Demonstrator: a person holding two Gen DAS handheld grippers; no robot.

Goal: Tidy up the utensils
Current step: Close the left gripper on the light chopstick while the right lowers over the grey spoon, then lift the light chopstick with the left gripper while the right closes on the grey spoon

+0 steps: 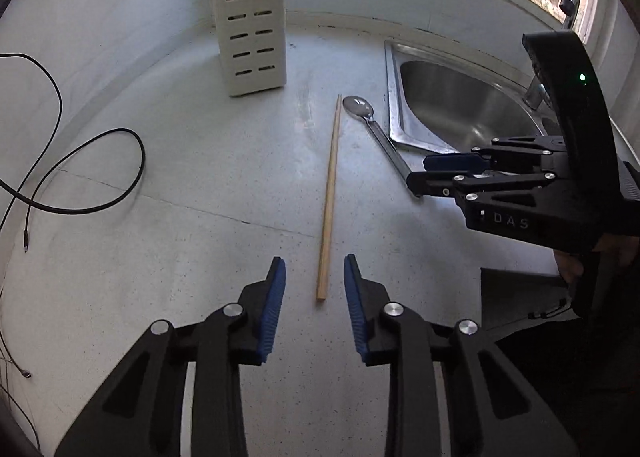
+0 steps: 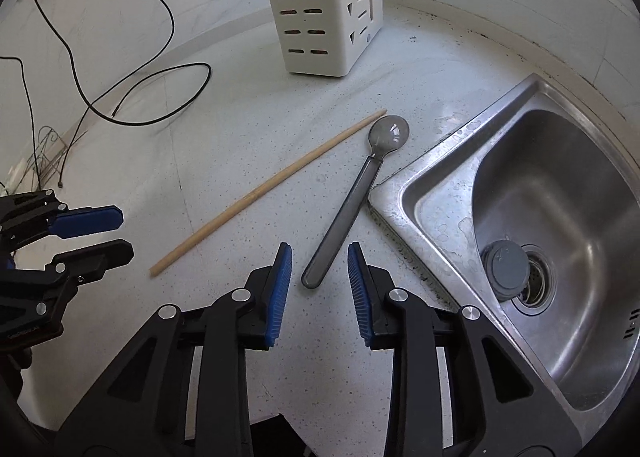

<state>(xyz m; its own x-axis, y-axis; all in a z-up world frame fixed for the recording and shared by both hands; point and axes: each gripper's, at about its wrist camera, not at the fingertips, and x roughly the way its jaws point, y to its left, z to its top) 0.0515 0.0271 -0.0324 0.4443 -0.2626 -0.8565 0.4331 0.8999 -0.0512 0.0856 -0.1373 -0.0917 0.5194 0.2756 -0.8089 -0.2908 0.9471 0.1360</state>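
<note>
Both grippers are lined up for a pickup, nothing lifted yet. The left gripper (image 1: 315,277) has its blue-padded jaws apart, straddling the near end of the long pale wooden chopstick (image 1: 330,193), which lies flat on the speckled white countertop (image 1: 200,185) and runs straight ahead of it; the pads do not touch the wood. The right gripper (image 2: 319,269) likewise stands with jaws apart around the butt of the grey long-handled spoon (image 2: 348,201), whose bowl lies ahead, close to the chopstick's far tip. The handle seems clear of both pads, though the fisheye view makes that hard to judge.

Next, each pair of jaws probably has to come down the rest of the way and pinch, then carry its utensil to the slotted white plastic utensil holder (image 2: 316,13) standing well ahead, which already holds wooden sticks.

Right of the spoon, the steel sink (image 2: 432,193) rim sits just beside the handle and could crowd the right jaw. A loose black cable (image 1: 100,161) lies off to the left, out of the way.
</note>
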